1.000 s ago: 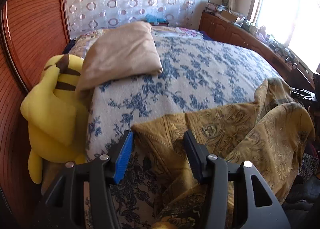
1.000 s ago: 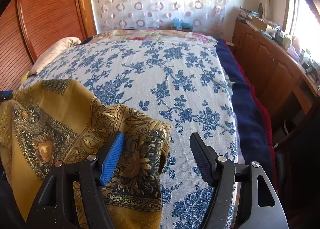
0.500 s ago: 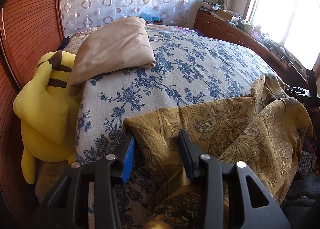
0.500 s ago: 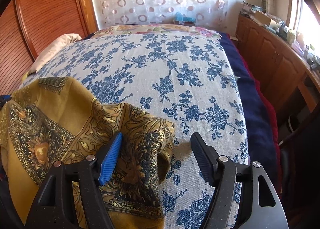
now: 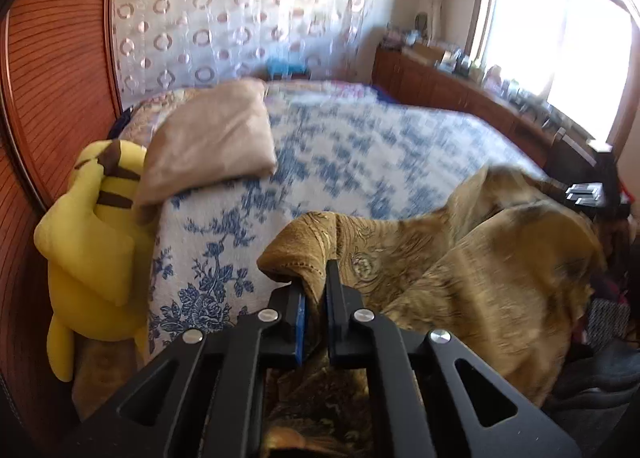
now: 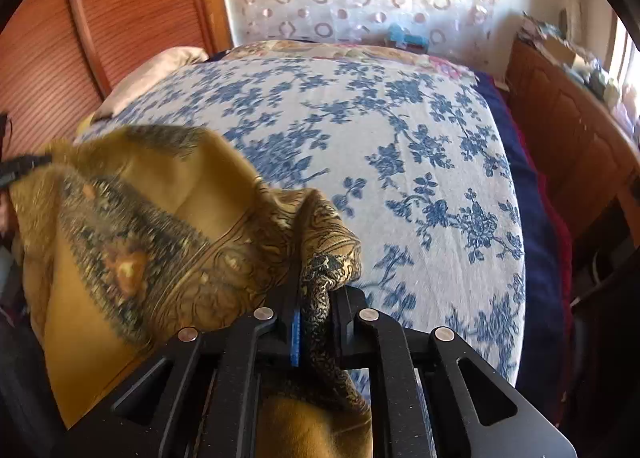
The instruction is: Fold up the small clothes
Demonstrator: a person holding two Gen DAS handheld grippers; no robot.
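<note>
Left gripper (image 5: pixel 315 290) pinching gold cloth (image 5: pixel 460 258) | right gripper (image 6: pixel 316 298) pinching it too | no legible writing

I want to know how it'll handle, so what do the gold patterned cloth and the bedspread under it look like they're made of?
Gold cloth: thin woven fabric, perhaps silky; faint sheen, soft drape, bunches between the fingers. Bedspread: matte, cotton-like, blue floral print.

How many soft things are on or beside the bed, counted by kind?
Gold patterned cloth: 1, pinched by both the left gripper and right gripper
Tan pillow: 1
Yellow plush toy: 1
Total: 3
</note>
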